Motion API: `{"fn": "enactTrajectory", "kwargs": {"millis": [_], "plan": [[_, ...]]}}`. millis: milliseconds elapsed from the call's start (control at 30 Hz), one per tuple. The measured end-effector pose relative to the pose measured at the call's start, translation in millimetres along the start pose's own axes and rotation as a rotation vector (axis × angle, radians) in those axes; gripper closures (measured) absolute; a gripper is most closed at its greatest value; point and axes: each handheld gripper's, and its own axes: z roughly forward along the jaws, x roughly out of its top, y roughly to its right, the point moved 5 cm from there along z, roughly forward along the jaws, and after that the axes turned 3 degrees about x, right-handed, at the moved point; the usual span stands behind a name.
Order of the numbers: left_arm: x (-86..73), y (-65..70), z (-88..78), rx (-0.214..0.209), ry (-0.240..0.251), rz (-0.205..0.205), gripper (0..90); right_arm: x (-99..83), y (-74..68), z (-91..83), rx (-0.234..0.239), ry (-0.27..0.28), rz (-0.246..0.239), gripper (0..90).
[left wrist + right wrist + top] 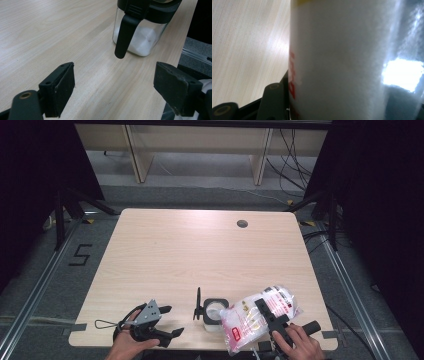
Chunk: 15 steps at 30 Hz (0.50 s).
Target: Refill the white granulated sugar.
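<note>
Plastic bag: clear, filled with white grains, red print on its face; the bag [257, 317] lies near the front edge of the counter, at about 5 o'clock from the counter's middle in the high view.
Bag's long axis: runs from 8 o'clock to 2 o'clock in the high view, the rounded end pointing to 2 o'clock, away from the person, the other end over the counter's front edge.
Right claw: the right claw [264, 311] is clamped across the bag near its middle; in the right gripper view the white bag [337, 62] sits tight against the black jaw at the lower left.
Right hand: holds the tool's body at 5 o'clock from the bag.
Jar: the jar [215, 312] stands upright, just beside the bag at its 9 o'clock; whether they touch cannot be told. It is glass with a black top, white grains inside, and its lid stands raised on edge at its left.
Left claw: the left claw [113, 91] is spread wide with nothing between the jaws, only bare wood under it; the jar [142, 35] stands ahead of it at about 1 o'clock.
Counter: the counter [200, 250] is pale wood, with a round hole near its far edge.
</note>
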Motion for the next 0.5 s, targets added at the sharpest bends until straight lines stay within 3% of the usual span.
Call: {"fn": "enactTrajectory", "kwargs": {"millis": [500], "plan": [[0.3,-0.6,-0.5,0.008,-0.001,0.012,16.8,0.4,0.5,0.1,0.0,0.002,-0.009,46.0]]}}
